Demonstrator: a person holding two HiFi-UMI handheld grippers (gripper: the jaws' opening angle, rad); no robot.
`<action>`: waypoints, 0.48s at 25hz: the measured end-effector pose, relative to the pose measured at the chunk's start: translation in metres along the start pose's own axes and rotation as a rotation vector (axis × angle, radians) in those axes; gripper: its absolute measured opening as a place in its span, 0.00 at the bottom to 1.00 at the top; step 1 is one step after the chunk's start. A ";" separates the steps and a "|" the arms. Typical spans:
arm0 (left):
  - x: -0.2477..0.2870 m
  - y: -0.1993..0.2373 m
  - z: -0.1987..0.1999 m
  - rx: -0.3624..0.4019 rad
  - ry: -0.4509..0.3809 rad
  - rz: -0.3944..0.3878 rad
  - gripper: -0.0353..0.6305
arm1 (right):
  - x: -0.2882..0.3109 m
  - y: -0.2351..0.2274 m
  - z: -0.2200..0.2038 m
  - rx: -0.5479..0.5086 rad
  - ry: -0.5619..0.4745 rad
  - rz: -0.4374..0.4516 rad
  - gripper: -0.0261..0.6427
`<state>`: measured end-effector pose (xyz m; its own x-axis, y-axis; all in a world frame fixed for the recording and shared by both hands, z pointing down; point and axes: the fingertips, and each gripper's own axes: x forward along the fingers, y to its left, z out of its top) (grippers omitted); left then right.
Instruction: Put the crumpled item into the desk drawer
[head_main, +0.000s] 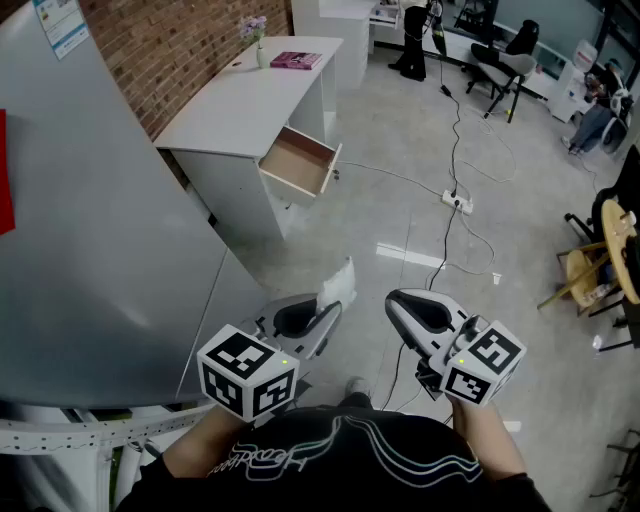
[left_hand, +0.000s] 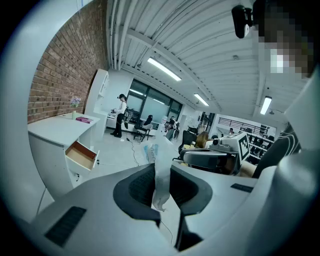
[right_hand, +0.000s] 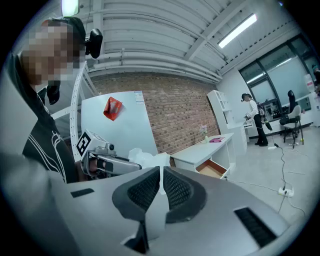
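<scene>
My left tongs (head_main: 322, 312) are clamped on the one crumpled item (head_main: 341, 282). It is a thin, whitish, half-clear scrap of wrinkled plastic poking up past the pads, held over the floor well apart from the white surface (head_main: 235, 110). That surface has one drawer (head_main: 300, 165), pulled open, one pink book (head_main: 296, 60) and one small vase (head_main: 261, 50). My right tongs (head_main: 398, 300) are all but together, with nothing between them.
</scene>
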<state>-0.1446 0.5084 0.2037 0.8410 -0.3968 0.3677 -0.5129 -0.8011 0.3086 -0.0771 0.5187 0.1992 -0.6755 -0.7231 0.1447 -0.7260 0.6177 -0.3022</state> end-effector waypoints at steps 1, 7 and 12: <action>0.001 0.000 0.000 -0.005 -0.001 -0.001 0.15 | -0.001 -0.001 0.000 -0.002 0.001 0.000 0.12; 0.016 -0.006 0.005 -0.010 0.003 0.001 0.15 | -0.010 -0.016 0.002 0.000 0.002 0.001 0.12; 0.040 -0.012 0.017 -0.012 0.006 0.005 0.15 | -0.024 -0.039 0.005 0.000 0.006 -0.012 0.12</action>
<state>-0.1019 0.4948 0.1998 0.8373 -0.3979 0.3749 -0.5192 -0.7937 0.3171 -0.0319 0.5105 0.2024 -0.6675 -0.7286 0.1535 -0.7339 0.6091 -0.3007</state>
